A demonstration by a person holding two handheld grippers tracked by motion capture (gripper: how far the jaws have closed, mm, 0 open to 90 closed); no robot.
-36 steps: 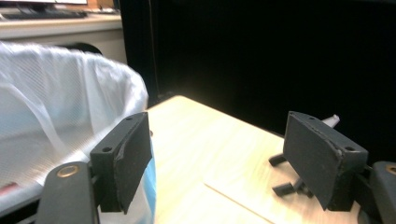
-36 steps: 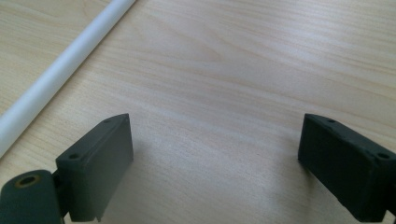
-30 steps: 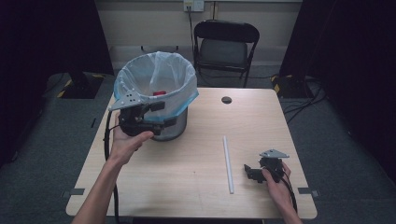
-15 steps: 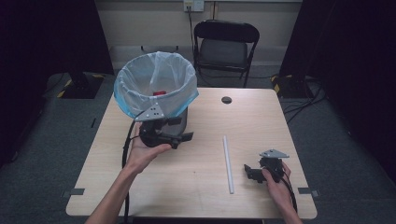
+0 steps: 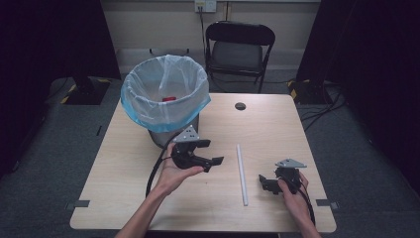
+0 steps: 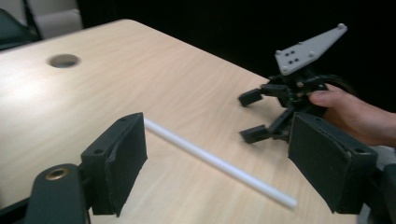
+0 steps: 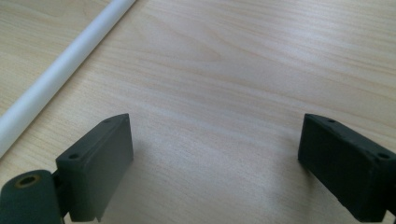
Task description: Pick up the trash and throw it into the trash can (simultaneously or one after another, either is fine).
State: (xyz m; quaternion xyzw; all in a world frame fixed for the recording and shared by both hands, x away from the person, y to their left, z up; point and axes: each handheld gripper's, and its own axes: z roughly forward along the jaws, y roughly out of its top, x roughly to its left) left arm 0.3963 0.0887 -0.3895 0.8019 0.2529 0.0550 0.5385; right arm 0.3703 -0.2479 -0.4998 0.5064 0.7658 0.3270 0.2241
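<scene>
The job in hand looks like clearing the table (image 5: 129,168) into the bin (image 5: 165,101), and it seems partly done. A red item (image 5: 169,99) already lies inside the bin's liner, near its back wall, though what it is cannot be told from the high view. The bin stands toward the table's far left corner.

What is left is the white tube (image 5: 241,173). It lies flat on the table, right of centre, running from mid-table toward the near edge, and nothing touches it.

The left gripper (image 5: 214,152) is held above the table just in front of the bin, pointing right toward the tube. Its jaws stand wide apart and hold nothing; in the left gripper view the tube (image 6: 219,163) lies between and beyond them, not yet within reach.

The right gripper (image 5: 262,182) rests low by the table's near right corner, just right of the tube's near end. Its jaws are also spread wide and empty, with bare wood between them and the tube (image 7: 56,79) off to their side.

So, as I judge it, the tube is still to be grasped, lifted and dropped in the bin; the left gripper seems the one going for it.
</scene>
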